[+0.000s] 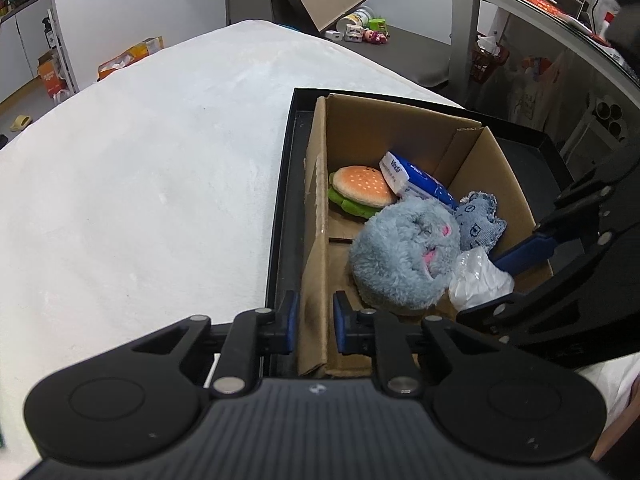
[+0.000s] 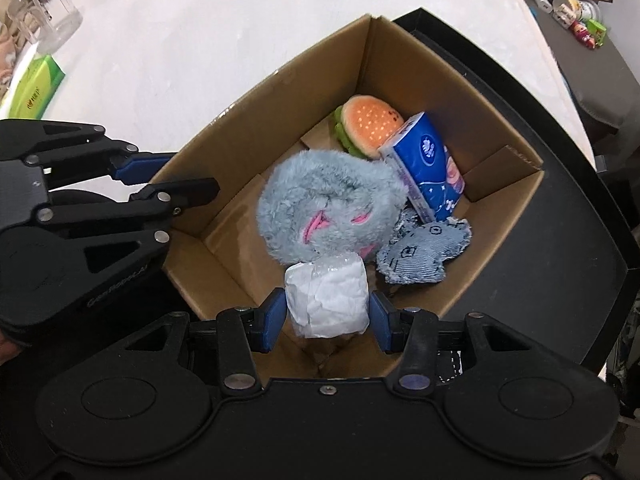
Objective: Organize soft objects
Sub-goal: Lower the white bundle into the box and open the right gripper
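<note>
The right gripper [image 2: 328, 316] points steeply down into the cardboard box [image 2: 416, 64] and holds a white wrapped tissue pack [image 2: 326, 300] between its two blue pads; the pads press on both sides of the pack, so the jaws stand only partly closed around it; the pack hangs just above the near end of the box, touching the fluffy grey plush toy [image 2: 324, 204] that lies in the middle.

The left gripper [image 1: 314, 322] leans down at the box's side; its jaws stand narrow, one pad on each side of the box's cardboard wall [image 1: 316, 216], and whether the pads truly press on the wall I cannot tell; in the right wrist view this gripper shows at the left edge of the box.

Inside the box I count five soft things: one grey plush toy, one plush hamburger [image 2: 370, 124] at the far end, one blue tissue packet [image 2: 428, 164] leaning beside it, one small denim toy [image 2: 420, 256] near the right wall, and the one white pack in the right gripper.

The box stands inside a black tray [image 2: 560, 216]; the tray rests on a white table [image 1: 160, 160]; on the table, well apart from the box, stand one clear plastic jug [image 2: 44, 20] and one green packet [image 2: 36, 84].
</note>
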Demonstrator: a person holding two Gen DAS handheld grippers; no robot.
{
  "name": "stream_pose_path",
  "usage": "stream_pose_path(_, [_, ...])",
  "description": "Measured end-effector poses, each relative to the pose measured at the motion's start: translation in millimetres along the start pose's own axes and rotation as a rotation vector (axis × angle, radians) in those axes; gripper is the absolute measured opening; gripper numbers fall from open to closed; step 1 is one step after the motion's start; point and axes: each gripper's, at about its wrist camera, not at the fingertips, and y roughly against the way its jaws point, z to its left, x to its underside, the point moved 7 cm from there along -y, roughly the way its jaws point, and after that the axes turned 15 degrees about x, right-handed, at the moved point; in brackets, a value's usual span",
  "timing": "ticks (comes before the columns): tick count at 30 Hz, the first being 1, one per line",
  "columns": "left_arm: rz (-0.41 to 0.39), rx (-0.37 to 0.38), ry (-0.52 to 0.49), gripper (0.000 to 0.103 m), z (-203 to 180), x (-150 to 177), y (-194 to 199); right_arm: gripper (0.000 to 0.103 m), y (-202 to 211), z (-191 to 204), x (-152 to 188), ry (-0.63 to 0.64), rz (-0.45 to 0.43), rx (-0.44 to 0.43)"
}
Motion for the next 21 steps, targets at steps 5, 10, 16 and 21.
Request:
stream_pose_path(5, [-0.003, 0.005, -0.002, 0.017, 0.7, 0.0, -1.1, 0.045, -8.5, 2.8, 1.8, 0.009, 0.036, 0.009])
stream_pose_path(10, [-0.002, 0.012, 0.002, 0.017, 2.6, 0.6, -1.5, 0.047, -8.8, 1.9, 3.7, 0.008, 0.039, 0.011])
stream_pose_path(16, [0.003, 0.003, -0.012, 0.017, 1.4, 1.0, -2.4, 0.051, -8.6, -0.8, 2.9, -0.004, 0.035, 0.018])
stream_pose_path(21, [0.004, -0.007, -0.023, 0.017, -0.1, 1.2, -2.6, 0.051, -0.7, -2.9, 2.8, -0.006, 0.016, 0.012])
